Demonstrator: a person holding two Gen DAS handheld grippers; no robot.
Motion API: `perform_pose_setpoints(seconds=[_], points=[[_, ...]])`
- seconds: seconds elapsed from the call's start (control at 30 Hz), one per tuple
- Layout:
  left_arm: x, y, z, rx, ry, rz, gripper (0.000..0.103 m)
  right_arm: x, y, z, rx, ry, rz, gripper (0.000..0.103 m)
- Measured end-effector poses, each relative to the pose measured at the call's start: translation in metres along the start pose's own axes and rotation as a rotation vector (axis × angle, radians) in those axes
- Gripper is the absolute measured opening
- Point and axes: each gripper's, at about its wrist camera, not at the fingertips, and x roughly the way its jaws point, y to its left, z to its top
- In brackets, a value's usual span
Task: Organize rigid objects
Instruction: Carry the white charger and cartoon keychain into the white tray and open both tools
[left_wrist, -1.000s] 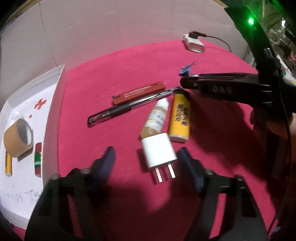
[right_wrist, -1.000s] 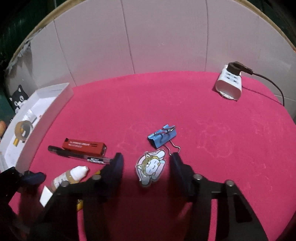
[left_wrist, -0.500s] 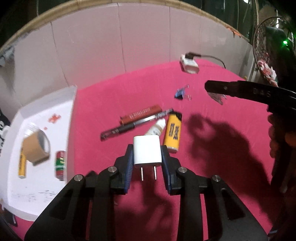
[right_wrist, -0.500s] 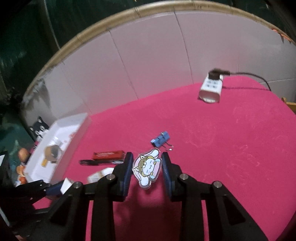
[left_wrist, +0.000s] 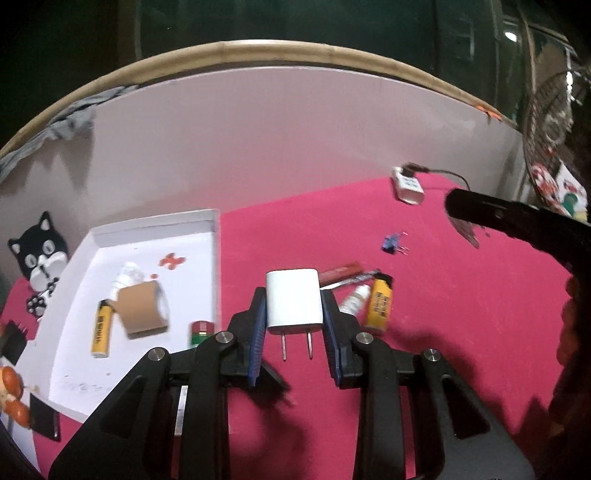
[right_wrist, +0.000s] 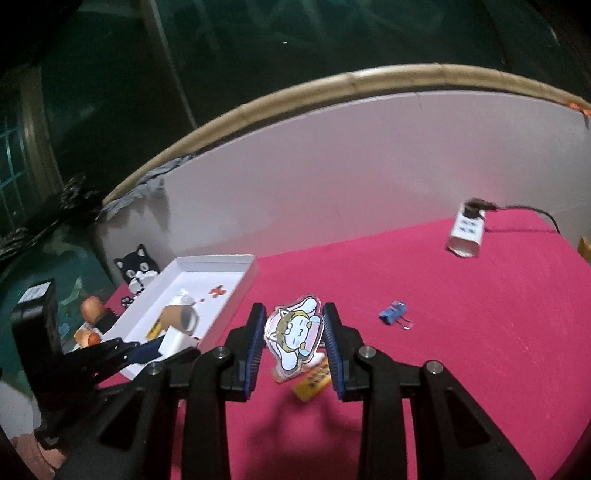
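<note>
1. Pink table (left_wrist: 443, 295) is carrying everything, with a pale backboard (left_wrist: 295, 147) standing behind it.
2. White tray (left_wrist: 212, 258) is sitting at the table's left edge, holding a brown tape roll (left_wrist: 142, 310), a yellow lighter (left_wrist: 100, 328) and a small red-green item (left_wrist: 201, 330).
3. My left gripper (left_wrist: 293, 317) is clenching the white charger plug (left_wrist: 293, 301), prongs pointing back at me, lifted off the cloth, just right of the tray.
4. My right gripper (right_wrist: 293, 338) is grasping the cartoon charm (right_wrist: 295, 338), raised above the table.
5. White power strip (right_wrist: 466, 236) is lying at the far right with a cord plugged in.
6. Loose clutter is lying behind the plug, partly hidden by it: second yellow lighter (left_wrist: 379, 306), small dropper bottle (left_wrist: 355, 300), red box (left_wrist: 341, 271), black pen (left_wrist: 364, 277).
7. Blue binder clip (right_wrist: 393, 312) is lying alone, well apart from the rest.
</note>
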Motion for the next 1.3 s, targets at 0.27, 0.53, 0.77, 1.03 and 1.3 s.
perform_pose_setpoints(seconds=[0.27, 0.53, 0.77, 1.03, 1.3], points=[[-0.024, 0.075, 0.000, -0.145, -0.058, 0.114, 0.027, 0.012, 0.047, 0.011, -0.089, 0.004, 0.059, 0.030], [-0.046, 0.145, -0.013, -0.273, -0.091, 0.238, 0.027, 0.029, 0.091, 0.022, -0.165, 0.018, 0.124, 0.030], [-0.054, 0.167, -0.024, -0.327, -0.085, 0.280, 0.027, 0.048, 0.121, 0.027, -0.215, 0.049, 0.168, 0.030], [-0.056, 0.187, -0.033, -0.363, -0.081, 0.295, 0.027, 0.070, 0.142, 0.026, -0.243, 0.096, 0.189, 0.030], [-0.046, 0.205, -0.042, -0.395, -0.051, 0.297, 0.027, 0.101, 0.153, 0.026, -0.260, 0.152, 0.163, 0.030]])
